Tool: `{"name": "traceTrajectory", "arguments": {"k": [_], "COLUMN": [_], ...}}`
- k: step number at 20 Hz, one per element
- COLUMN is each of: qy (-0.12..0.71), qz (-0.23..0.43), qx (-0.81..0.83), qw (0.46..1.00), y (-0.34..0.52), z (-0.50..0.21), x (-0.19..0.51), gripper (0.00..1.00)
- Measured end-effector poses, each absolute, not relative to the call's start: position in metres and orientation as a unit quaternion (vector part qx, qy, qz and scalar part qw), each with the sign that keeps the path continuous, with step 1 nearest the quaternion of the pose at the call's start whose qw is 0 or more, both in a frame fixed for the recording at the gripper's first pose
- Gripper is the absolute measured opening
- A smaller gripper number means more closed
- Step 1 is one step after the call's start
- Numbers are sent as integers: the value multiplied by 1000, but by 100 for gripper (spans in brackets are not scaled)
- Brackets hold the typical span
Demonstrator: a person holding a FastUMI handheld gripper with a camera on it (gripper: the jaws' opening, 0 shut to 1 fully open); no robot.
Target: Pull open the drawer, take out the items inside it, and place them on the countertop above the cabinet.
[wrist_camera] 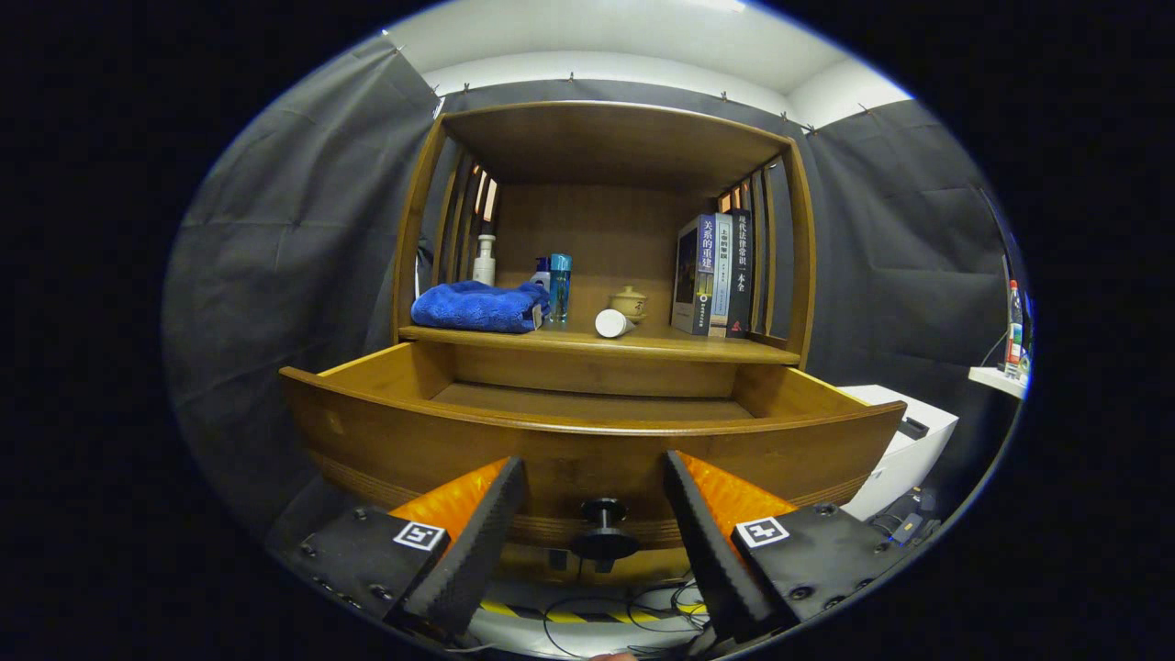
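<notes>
The wooden drawer (587,441) stands pulled out toward me, and the part of its floor that shows is bare wood. Its dark round knob (603,528) sits between my fingers without touching either. My gripper (595,477) is open, level with the drawer front, fingers wide on both sides of the knob. On the countertop (587,343) above the drawer lie a folded blue towel (479,306), a white pump bottle (484,260), a blue tube (559,287), a white cup on its side (611,323) and a small yellowish lidded pot (629,301).
Three books (711,274) stand upright at the right end of the countertop under the cabinet's top shelf. A white box-like machine (904,450) sits to the right of the drawer. Cables and a yellow-black stripe (587,610) lie on the floor below the knob.
</notes>
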State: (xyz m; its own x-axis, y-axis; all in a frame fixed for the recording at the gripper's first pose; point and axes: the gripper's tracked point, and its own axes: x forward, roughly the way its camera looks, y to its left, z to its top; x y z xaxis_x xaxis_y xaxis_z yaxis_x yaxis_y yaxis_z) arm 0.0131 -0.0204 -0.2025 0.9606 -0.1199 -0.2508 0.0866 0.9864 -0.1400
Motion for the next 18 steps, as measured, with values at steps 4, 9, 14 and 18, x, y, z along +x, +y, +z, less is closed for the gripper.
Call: {"name": "traceTrajectory", "arguments": {"k": [4,9,14,18], "qy": [123,130,139,141], "qz": [-54,-53,-56,-58], "qx": [-62,-59,-52,-43], "qw": [989,988,987,987], "y": [-22,-22,-23,-24], "z": [-202,-202,-201,-204], "x": [15,26,56,82], "gripper": [99,100,100,99]}}
